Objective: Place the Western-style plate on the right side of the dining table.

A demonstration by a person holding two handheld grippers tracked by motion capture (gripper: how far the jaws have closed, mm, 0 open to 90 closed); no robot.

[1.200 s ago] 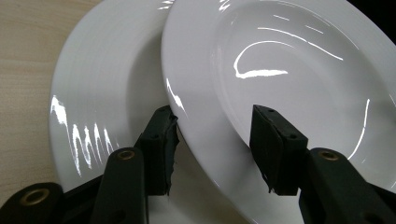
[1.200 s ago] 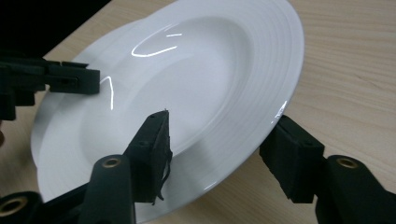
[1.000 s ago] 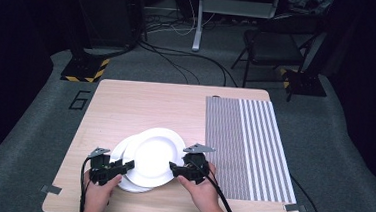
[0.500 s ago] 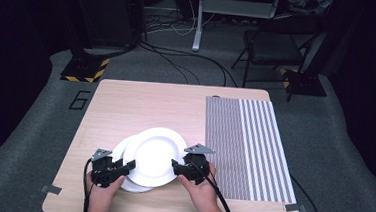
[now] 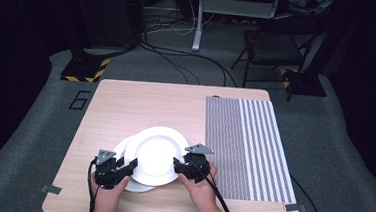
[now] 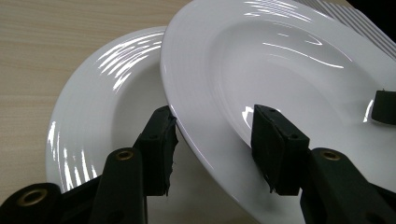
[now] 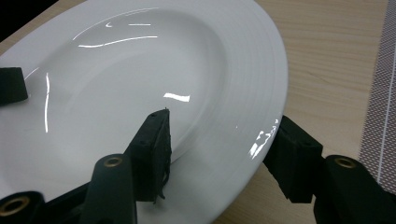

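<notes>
Two white plates on worktop [image 5: 126, 101], near its front edge — upper plate [image 5: 153, 153] overlapping lower plate [image 5: 122, 151], tilted. Left claw [image 5: 130, 166] straddles upper plate's left rim, one jaw under, one over; whether pads press, cannot tell. Right claw [image 5: 176, 166] straddles the opposite rim, jaws just been closing; contact unclear. Striped mat [image 5: 248, 145] at right, just beside right hand [image 5: 198, 187].

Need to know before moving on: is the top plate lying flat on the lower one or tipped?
Tipped. The left gripper view shows the top plate with its rim raised off the lower plate, a gap beneath; both tongs straddle its rim.
</notes>
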